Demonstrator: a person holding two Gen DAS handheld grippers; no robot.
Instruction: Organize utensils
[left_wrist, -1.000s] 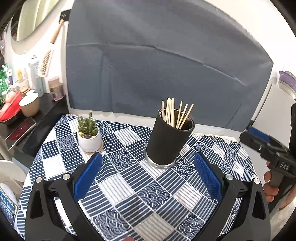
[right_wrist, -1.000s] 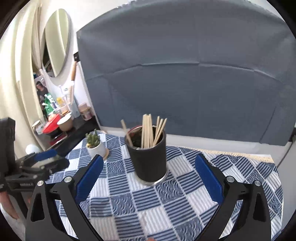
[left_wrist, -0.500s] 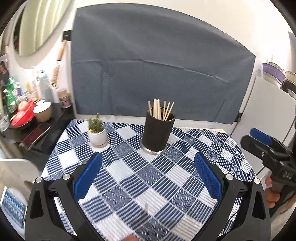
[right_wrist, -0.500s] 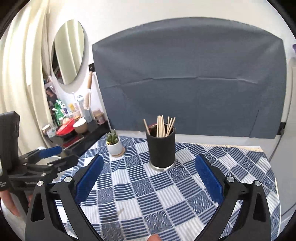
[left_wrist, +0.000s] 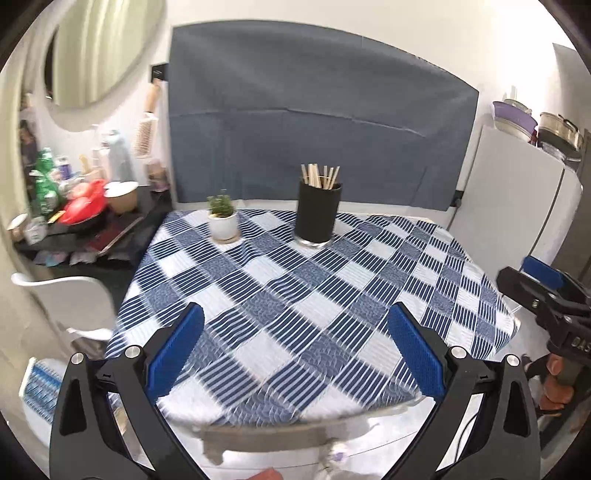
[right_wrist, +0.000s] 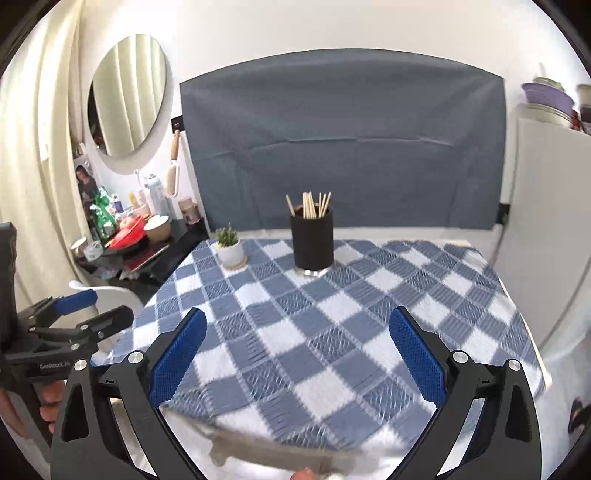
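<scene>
A black cylindrical holder (left_wrist: 318, 212) (right_wrist: 312, 242) stands upright at the far middle of the table, with several wooden chopsticks (left_wrist: 320, 176) (right_wrist: 309, 205) sticking out of its top. My left gripper (left_wrist: 295, 347) hangs open over the table's near edge, nothing between its blue pads. My right gripper (right_wrist: 295, 347) is open too, also back at the near edge and empty. Each gripper shows at the side of the other's view: the right one (left_wrist: 543, 291), the left one (right_wrist: 81, 314). Both are far from the holder.
A small potted cactus (left_wrist: 222, 218) (right_wrist: 230, 248) sits left of the holder on the blue-and-white checked tablecloth (left_wrist: 295, 295). A cluttered dark side shelf (left_wrist: 85, 221) and a white chair (left_wrist: 70, 295) stand to the left. A white cabinet (left_wrist: 517, 206) stands on the right.
Both grippers have pulled back and up from close to the holder to the table's near edge. The holder now looks small and far. Both stayed open and empty.
</scene>
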